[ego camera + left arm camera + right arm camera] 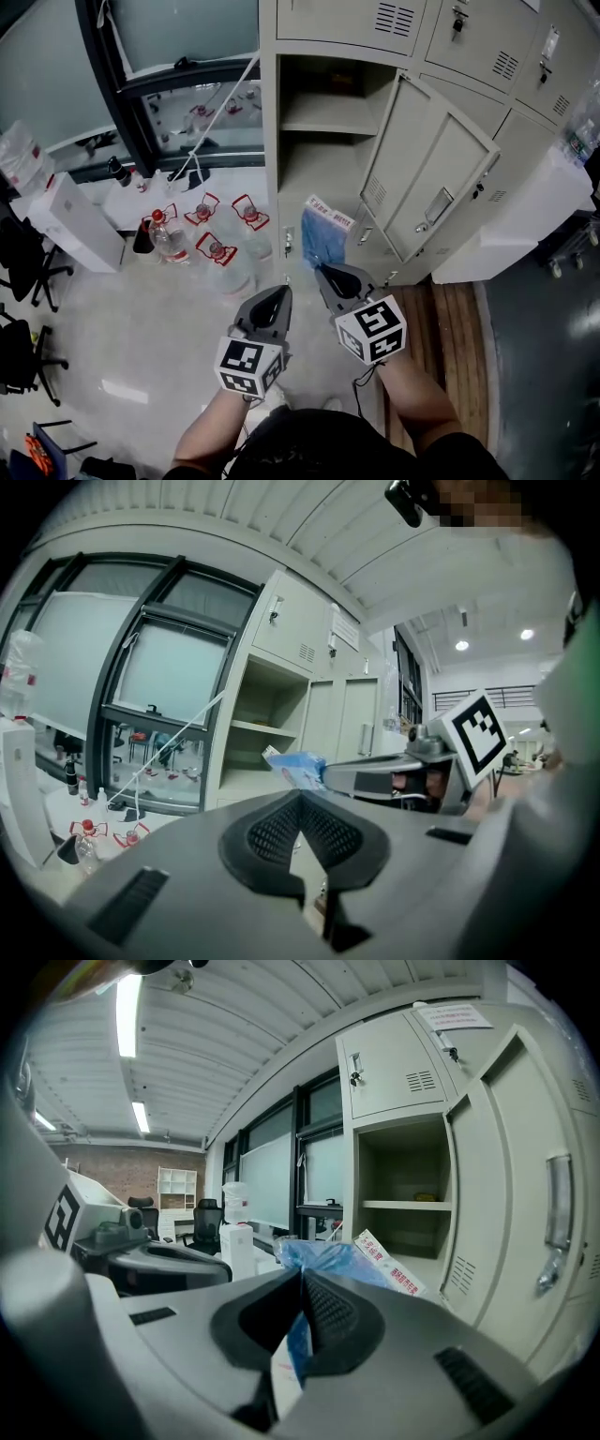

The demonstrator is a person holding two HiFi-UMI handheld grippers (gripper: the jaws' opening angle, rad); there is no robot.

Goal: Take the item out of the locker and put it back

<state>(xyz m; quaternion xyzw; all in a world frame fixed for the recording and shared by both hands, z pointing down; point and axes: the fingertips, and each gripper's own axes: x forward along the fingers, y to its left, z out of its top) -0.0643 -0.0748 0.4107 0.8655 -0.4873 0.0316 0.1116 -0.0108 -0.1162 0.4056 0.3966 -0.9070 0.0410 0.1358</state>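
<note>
**A:** How does the item look?

**B:** It is a blue packet of soft, wrinkled plastic. At its top there is a white card with red print, and the print is too small to read.

**A:** And where is it?

**B:** It is up in the air, just in front of the open locker and outside the compartment. The swung-out door is near it. In the head view it stands upward from the tip of the right gripper.

**A:** How does it sit against the fingers?

**B:** The right gripper is clenched on the lower part of the packet. In the right gripper view, blue plastic and a white strip pass between the two black pads. Most of the packet rises above and beyond the tips.

**A:** And the other one?

**B:** The left gripper is just beside the right one. Its jaws are pressed together and nothing is between them. The packet does not touch it. In the left gripper view the packet shows beyond its tips, at the end of the right gripper.
</note>
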